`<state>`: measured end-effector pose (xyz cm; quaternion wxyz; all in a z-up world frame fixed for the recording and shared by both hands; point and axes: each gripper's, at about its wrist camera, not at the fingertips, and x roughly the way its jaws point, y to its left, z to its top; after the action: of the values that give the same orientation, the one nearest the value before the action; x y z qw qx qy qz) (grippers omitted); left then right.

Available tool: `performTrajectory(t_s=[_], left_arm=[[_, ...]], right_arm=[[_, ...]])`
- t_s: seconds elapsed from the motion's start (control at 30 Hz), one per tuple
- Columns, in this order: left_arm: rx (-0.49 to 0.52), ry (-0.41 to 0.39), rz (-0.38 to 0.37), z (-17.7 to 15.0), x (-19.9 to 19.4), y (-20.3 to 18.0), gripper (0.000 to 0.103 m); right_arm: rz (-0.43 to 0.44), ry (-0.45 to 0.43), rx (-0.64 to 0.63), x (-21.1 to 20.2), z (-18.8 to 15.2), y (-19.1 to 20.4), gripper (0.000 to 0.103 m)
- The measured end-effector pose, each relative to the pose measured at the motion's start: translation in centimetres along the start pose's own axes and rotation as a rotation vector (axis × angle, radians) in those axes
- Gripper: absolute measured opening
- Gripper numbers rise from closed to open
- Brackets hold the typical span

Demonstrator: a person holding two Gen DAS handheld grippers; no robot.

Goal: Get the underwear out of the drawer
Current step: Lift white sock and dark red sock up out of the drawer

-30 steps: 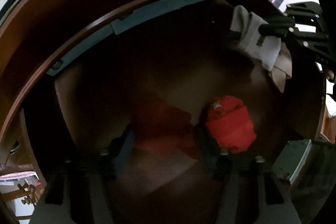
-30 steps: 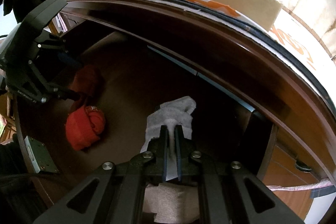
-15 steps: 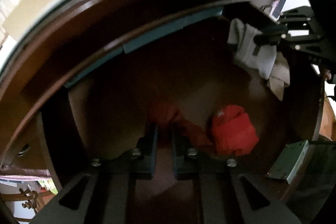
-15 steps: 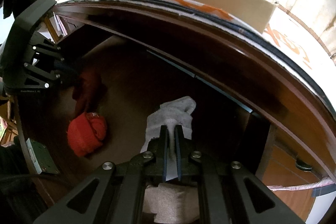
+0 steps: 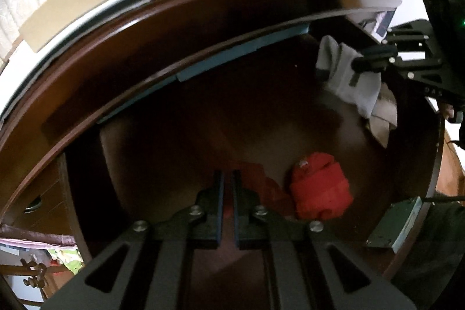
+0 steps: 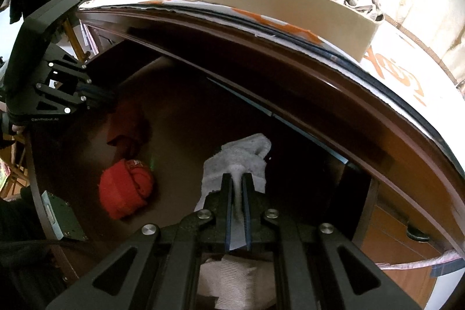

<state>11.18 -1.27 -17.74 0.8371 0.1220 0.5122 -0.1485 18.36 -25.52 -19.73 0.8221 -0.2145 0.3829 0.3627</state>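
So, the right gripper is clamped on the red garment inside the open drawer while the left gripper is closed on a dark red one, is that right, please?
Not quite: the right gripper is clamped on the grey-white garment, not a red one, as the right wrist view shows. The rest stands: the left gripper is closed on the dark red garment in the open drawer.

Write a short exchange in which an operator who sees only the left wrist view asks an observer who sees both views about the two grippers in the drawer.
Operator: Is the dark red garment actually caught in my left gripper?
Observer: In the right wrist view it hangs from the shut fingertips, its lower end close to the rolled red garment.
Operator: And the right gripper, what does it have?
Observer: A fold of the grey cloth is pinched between its pads.
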Motion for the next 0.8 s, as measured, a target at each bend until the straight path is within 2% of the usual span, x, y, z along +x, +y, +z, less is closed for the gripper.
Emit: performTrajectory(t_s=[0.03,0.1,0.17,0.27,0.43,0.53,0.57,0.63,0.7,0.73,0.8], left_arm=[[0.003,0.01,-0.001,0.4,0.4,-0.3,0.011],[0.015,0.036,0.004,0.7,1.3,-0.6,0.034],[0.039,0.057,-0.005,0.9,1.5,-1.0,0.052],[0.077,0.095,-0.013,0.9,1.9,-1.4,0.07],[0.109,0.183,-0.03,1.1,3.4,-1.8,0.07],[0.111,0.202,-0.029,1.1,3.8,-1.5,0.071],[0.101,0.21,-0.029,1.3,4.0,-1.2,0.067],[0.086,0.207,-0.025,1.3,4.1,-0.8,0.054],[0.068,0.203,-0.028,1.2,4.1,-0.5,0.029],[0.056,0.197,-0.031,1.1,4.1,-0.2,0.029],[0.049,0.175,-0.037,1.0,3.6,0.0,0.021]], right_arm=[[0.0,-0.002,0.001,-0.1,-0.1,0.0,0.008],[0.002,-0.004,0.004,-0.1,-0.1,0.0,0.008],[0.005,-0.006,0.006,-0.2,-0.1,0.0,0.008],[0.007,-0.006,0.006,-0.3,-0.2,-0.1,0.008],[0.01,-0.006,0.01,-0.3,-0.2,-0.2,0.008],[0.012,-0.003,0.012,-0.2,-0.2,-0.3,0.008],[0.012,-0.002,0.012,-0.2,-0.2,-0.3,0.008],[0.014,-0.002,0.013,-0.2,-0.1,-0.3,0.008],[0.016,-0.002,0.015,-0.2,-0.1,-0.4,0.008],[0.017,-0.003,0.015,-0.3,-0.1,-0.4,0.008],[0.016,-0.003,0.014,-0.3,-0.2,-0.4,0.008]])
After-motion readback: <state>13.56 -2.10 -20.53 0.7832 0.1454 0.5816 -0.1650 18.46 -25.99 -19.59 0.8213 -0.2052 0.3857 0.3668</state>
